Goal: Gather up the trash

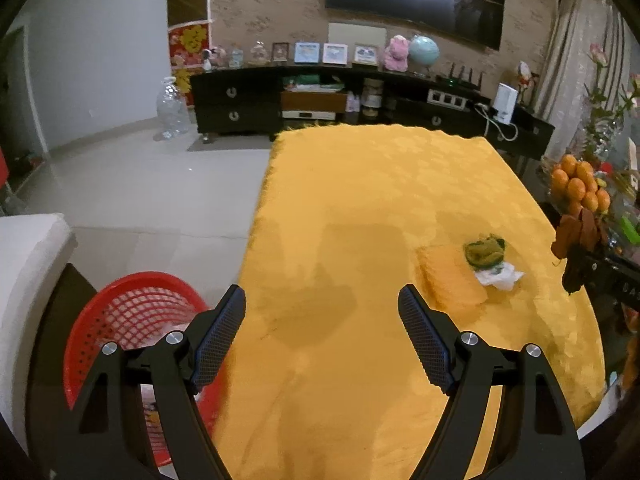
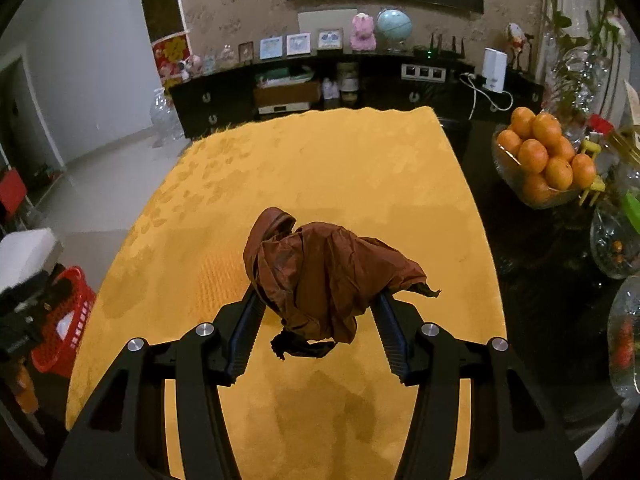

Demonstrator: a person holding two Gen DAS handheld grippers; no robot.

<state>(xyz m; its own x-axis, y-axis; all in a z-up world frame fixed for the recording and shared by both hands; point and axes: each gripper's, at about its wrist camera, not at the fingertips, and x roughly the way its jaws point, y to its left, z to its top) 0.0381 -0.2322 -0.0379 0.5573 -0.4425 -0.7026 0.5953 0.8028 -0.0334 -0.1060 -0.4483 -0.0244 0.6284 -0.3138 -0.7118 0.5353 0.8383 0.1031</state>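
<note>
Right gripper point(image 2: 316, 312) grasping brown wrapper point(image 2: 320, 276), lifted off the yellow tablecloth point(image 2: 320, 152).

Your right jaws are clenched on the crumpled wrapper, which hangs clear above the cloth, likely so you can carry it to the red basket point(image 1: 132, 312) at the table's left edge. Your left gripper point(image 1: 320, 320) is released, nothing between its jaws, probably free for the next pickup. 2 more scraps stay on the cloth: green wrapper point(image 1: 484, 250) touching white tissue point(image 1: 498, 276). Basket holds something pale, too blurred to name. Orange bowl point(image 2: 504, 160) sits well apart.
</note>
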